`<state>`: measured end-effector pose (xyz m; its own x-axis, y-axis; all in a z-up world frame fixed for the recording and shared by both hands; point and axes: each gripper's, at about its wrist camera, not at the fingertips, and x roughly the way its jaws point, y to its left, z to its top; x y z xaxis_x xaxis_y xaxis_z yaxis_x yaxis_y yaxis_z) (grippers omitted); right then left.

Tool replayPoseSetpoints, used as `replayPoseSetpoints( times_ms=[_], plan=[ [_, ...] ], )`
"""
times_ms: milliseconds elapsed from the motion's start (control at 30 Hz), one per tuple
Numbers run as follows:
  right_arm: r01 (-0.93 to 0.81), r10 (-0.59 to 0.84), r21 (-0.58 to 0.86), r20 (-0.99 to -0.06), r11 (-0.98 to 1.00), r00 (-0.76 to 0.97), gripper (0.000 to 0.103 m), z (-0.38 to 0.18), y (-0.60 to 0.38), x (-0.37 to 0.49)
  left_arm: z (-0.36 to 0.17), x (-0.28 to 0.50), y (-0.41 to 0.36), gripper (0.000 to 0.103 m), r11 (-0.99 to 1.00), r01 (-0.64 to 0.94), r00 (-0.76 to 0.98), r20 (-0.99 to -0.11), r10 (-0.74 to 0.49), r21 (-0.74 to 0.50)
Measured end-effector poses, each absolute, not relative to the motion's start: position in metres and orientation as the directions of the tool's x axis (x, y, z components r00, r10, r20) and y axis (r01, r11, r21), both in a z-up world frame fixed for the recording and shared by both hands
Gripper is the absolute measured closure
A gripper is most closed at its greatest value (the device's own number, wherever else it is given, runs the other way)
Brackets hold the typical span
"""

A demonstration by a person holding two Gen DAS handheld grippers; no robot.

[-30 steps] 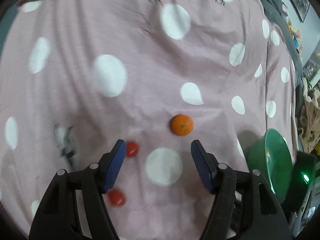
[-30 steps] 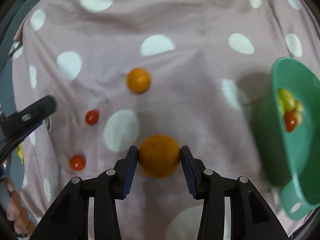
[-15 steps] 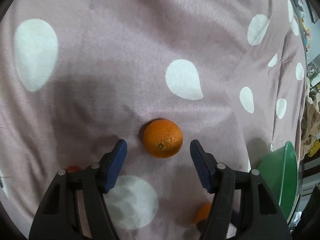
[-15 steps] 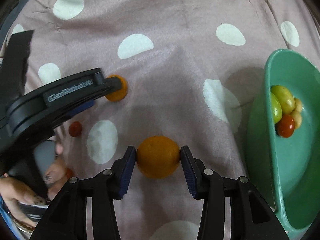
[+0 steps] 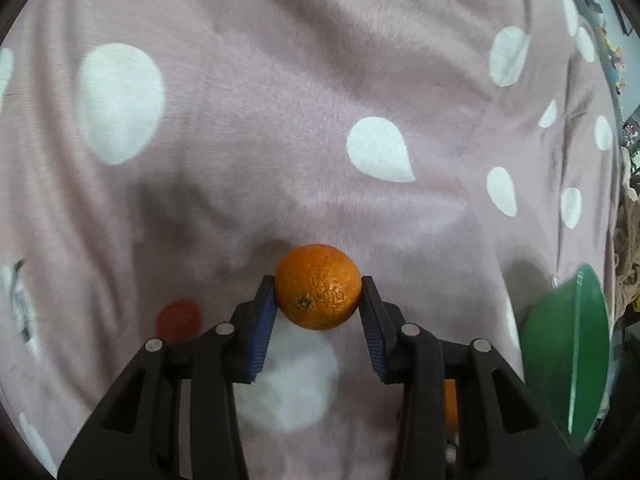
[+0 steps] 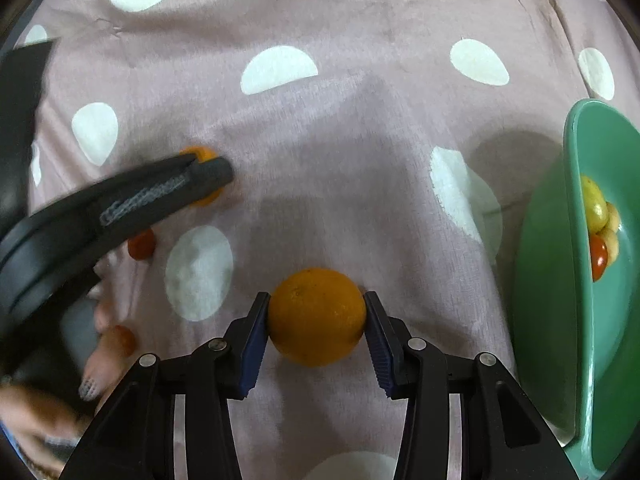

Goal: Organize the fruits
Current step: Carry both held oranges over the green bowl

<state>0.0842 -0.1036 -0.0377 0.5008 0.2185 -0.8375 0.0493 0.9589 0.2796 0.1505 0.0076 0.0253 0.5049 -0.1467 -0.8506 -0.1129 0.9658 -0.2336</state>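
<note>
Both grippers, left point(image 5: 318, 312) and right point(image 6: 316, 334), clamp an orange each point(image 5: 318, 286) point(image 6: 316, 316) (lift straight, squeeze gently) before crossing to the bowl point(image 6: 576, 280).

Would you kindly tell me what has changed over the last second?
The left gripper moved forward over the dotted cloth to the smaller orange and closed its pads on it. The right gripper stayed shut on the larger orange, and the green bowl still holds its small fruits.
</note>
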Motion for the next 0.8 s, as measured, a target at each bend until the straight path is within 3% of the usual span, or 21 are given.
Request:
replayPoseSetpoints(
  times_ms=[200,400,633,800],
  plan=[
    [0.059,0.232,0.316,-0.8,0.947,0.554,0.057,-0.022,-0.113,0.066,0.063,0.094,0.014,0.062,0.977,-0.119,0.581,-0.81,-0.078,-0.179],
    [0.044,0.236,0.344,-0.726,0.938,0.646,0.057,0.004,-0.135,0.039,0.078,0.051,0.003,0.062,0.948,-0.091,0.619,-0.763,-0.187,-0.306],
    [0.052,0.181,0.342,-0.613,0.938,0.769,0.057,0.041,-0.152,0.01,0.104,0.03,-0.036,0.062,0.96,-0.022,0.683,-0.706,-0.189,-0.278],
    [0.136,0.089,0.331,-0.583,0.934,0.808,0.057,0.045,-0.18,0.0,0.113,0.031,-0.061,0.062,0.962,0.027,0.697,-0.685,-0.212,-0.271]
  ],
)
